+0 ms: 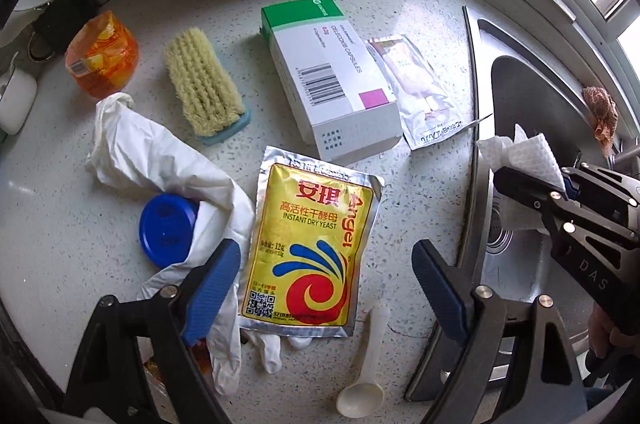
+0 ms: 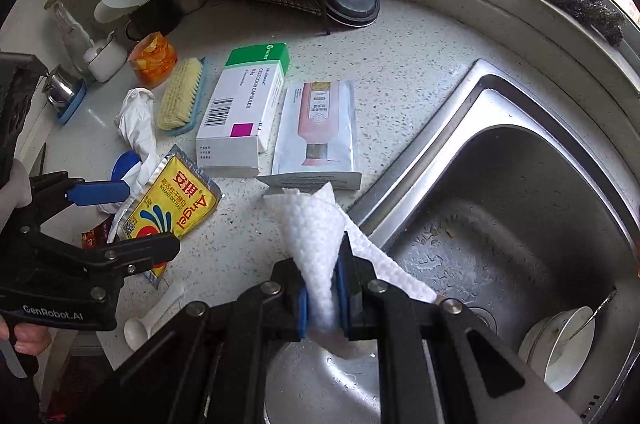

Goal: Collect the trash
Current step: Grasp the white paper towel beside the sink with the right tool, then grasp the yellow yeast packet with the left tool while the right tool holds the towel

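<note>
Tissue clamped tight in right gripper, held over the sink edge; also seen from the left camera. Left gripper wide open, nothing between its jaws, pointing down over the yeast packet on the desk.

Step in hand, as I judge it: left picks the next trash piece while right carries the tissue off. Do it well: drop straight onto the packet, pinch it by a raised edge since it lies flat, keep the left finger clear of the glove that runs under it, don't snag the spoon just beside.

Counts: 1 tissue, 1 yeast packet, 1 pill box, 1 sachet, 1 glove visible, 1 blue lid, 1 brush, 1 orange cup, 1 white spoon. Small red wrapper partly hidden, can't tell what it is
</note>
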{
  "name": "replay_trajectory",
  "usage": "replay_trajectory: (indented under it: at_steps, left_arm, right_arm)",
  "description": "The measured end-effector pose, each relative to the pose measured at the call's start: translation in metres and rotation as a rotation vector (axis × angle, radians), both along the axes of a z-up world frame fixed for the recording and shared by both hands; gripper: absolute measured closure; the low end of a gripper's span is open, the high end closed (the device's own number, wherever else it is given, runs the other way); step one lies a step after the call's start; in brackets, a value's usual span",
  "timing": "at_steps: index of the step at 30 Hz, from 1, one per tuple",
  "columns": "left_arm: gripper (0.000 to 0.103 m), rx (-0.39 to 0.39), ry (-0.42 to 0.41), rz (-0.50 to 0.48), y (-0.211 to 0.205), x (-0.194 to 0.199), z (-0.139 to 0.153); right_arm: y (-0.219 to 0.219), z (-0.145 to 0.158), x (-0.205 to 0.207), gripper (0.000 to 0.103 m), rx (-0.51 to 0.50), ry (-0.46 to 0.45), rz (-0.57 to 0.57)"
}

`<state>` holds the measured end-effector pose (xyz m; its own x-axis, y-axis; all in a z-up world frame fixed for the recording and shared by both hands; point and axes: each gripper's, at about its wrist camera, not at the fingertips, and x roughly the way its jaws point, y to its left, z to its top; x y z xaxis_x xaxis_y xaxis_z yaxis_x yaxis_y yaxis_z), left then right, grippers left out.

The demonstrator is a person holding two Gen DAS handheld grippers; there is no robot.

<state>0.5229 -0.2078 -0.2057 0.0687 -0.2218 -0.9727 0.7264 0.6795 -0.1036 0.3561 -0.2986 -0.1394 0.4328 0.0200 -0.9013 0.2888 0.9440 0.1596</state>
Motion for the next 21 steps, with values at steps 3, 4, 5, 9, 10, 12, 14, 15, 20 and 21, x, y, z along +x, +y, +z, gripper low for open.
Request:
replay_trajectory:
  at_steps: [3, 4, 5, 9, 10, 12, 14, 15, 20, 21]
  left_arm:
    - [0.016, 0.056, -0.003, -0.021, -0.006, 0.0, -0.015]
    - [0.016, 0.069, -0.01, -0.026, -0.008, -0.001, -0.018]
    - [0.016, 0.071, -0.025, -0.036, -0.01, -0.003, -0.018]
    - [0.034, 0.085, -0.063, -0.048, -0.013, -0.007, -0.016]
    - [0.04, 0.082, -0.065, -0.046, -0.013, -0.007, -0.015]
    - [0.045, 0.08, -0.063, -0.044, -0.015, -0.007, -0.014]
    - [0.05, 0.077, -0.074, -0.046, -0.015, -0.007, -0.011]
    - [0.052, 0.074, -0.076, -0.044, -0.013, -0.007, -0.008]
    - [0.055, 0.007, -0.083, -0.024, -0.004, -0.012, 0.013]
    - [0.056, -0.007, -0.088, -0.019, -0.002, -0.013, 0.017]
  right_arm:
    - [-0.005, -0.006, 0.0, 0.092, 0.017, 0.009, -0.014]
    - [-0.007, -0.008, 0.001, 0.092, 0.022, 0.011, -0.016]
    - [-0.007, -0.009, 0.001, 0.092, 0.024, 0.013, -0.016]
    - [-0.01, -0.01, -0.001, 0.092, 0.04, 0.008, -0.016]
    - [-0.009, -0.01, 0.0, 0.092, 0.039, 0.007, -0.013]
    - [-0.009, -0.009, 0.001, 0.092, 0.036, 0.002, -0.006]
    - [-0.007, -0.009, 0.003, 0.092, 0.038, -0.001, -0.004]
    - [-0.007, -0.009, 0.003, 0.092, 0.04, -0.002, -0.003]
    - [-0.005, -0.004, 0.002, 0.092, 0.056, -0.016, 0.007]
    - [-0.004, -0.003, 0.002, 0.092, 0.06, -0.022, 0.012]
